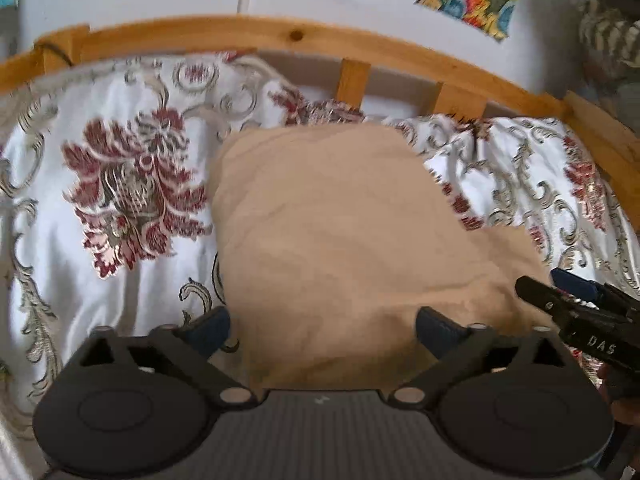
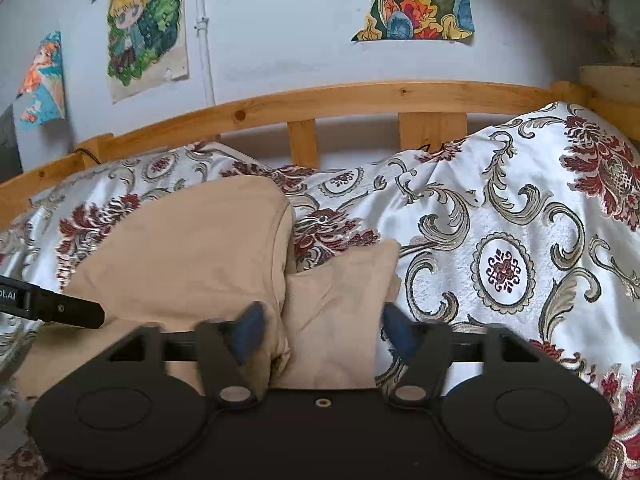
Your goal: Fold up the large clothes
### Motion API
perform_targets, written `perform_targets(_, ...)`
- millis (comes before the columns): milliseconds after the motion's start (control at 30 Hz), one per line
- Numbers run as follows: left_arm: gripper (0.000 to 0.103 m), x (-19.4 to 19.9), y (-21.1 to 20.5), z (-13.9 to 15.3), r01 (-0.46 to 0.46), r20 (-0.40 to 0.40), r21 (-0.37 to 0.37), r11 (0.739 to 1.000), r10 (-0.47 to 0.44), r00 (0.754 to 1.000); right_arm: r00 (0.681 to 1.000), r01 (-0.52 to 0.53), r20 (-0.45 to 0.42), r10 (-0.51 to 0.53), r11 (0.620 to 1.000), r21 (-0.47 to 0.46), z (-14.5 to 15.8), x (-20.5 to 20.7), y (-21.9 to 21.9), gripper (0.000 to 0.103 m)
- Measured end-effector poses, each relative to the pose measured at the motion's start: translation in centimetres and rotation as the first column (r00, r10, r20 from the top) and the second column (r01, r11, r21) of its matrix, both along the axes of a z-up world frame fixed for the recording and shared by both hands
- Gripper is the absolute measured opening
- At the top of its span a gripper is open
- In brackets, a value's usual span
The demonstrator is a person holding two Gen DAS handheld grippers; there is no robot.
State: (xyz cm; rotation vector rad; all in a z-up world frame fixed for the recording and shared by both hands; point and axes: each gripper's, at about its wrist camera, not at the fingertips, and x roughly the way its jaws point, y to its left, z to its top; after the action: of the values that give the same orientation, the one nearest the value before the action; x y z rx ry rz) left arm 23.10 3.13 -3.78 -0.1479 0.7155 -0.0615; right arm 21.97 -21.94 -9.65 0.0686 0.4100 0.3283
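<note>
Two claws spread, gripping nothing: left claw [image 1: 322,326] | right claw [image 2: 322,332] | tan garment [image 1: 340,232] folded on bedspread [image 1: 80,208]

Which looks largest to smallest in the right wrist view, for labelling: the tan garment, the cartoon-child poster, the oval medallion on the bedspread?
1. tan garment, by far the largest.
2. cartoon-child poster.
3. oval medallion, smallest, though it lies nearer the camera than the poster, so true sizes stay unsure.

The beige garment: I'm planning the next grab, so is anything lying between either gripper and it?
Nothing visible does. The beige garment lies bare on the floral bedspread, directly ahead of the open left gripper. The open right gripper already straddles its edge, the cloth running between the spread fingers.
</note>
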Motion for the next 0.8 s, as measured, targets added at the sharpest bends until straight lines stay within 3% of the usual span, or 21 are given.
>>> perform_targets(167, 0.102, -3.9, -0.4, 2.1, 0.004, 0.047, 0.019, 1.0, -0.005, 0.999, 0.999, -0.031, 0.031, 0.031, 0.999, -0.005, 1.2, -2.6, -0.7, 0.09)
perform_targets(333, 0.102, -7.9, 0.0, 4.7, -0.051, 0.102, 0.022, 0.998, 0.048, 0.994, 0.993, -0.07, 0.093, 0.068, 0.997, 0.025, 3.8, -6.5, -1.2, 0.102)
perform_targets(567, 0.102, -13.9, 0.9, 7.4, -0.118, 0.156, 0.012, 0.993, 0.114, 0.981, 0.984, -0.06, 0.172, 0.047, 0.996, 0.072, 7.1, -12.9, -2.6, 0.102)
perform_targets(800, 0.103, -19.2, 0.0, 6.8, -0.101, 0.208, 0.049, 0.994, 0.089, 0.974, 0.975, -0.045, 0.223, 0.026, 0.996, 0.08, 8.3, -19.2, -3.5, 0.102)
